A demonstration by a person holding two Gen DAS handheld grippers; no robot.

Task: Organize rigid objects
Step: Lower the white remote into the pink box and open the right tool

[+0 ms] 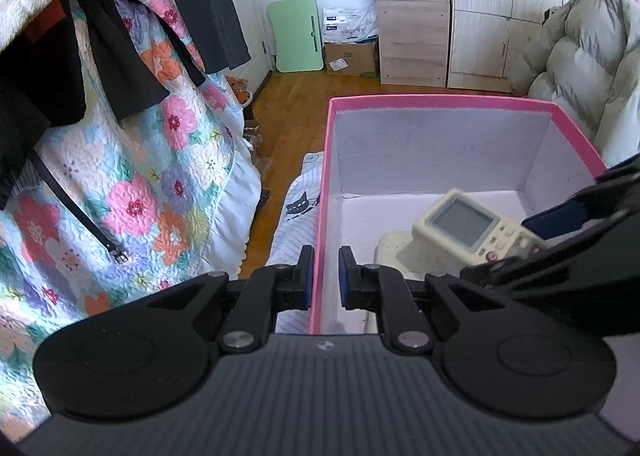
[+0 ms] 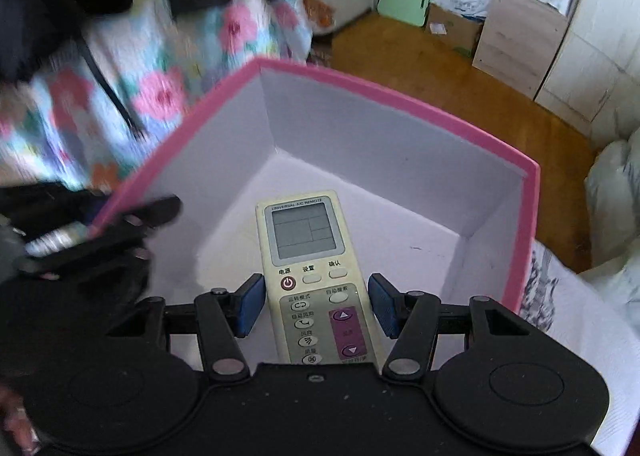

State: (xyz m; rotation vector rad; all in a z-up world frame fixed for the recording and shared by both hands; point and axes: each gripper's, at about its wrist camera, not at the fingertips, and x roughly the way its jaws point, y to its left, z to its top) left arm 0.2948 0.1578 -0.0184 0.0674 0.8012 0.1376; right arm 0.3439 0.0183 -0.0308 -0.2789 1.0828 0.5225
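Right wrist view: my right gripper (image 2: 316, 306) is clamped on the remote (image 2: 308, 252) above the pink box (image 2: 400, 96), left gripper (image 1: 324, 276) pinching its wall, so I should lower gently before letting go.

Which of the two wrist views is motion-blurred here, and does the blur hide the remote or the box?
Left wrist view: sharp throughout, daylight, fisheye bowing of the pink-rimmed cardboard box. Right wrist view: floral quilt and left gripper smeared by motion, yet the cream air-conditioner remote between the right gripper pads stays crisp, its labels readable.
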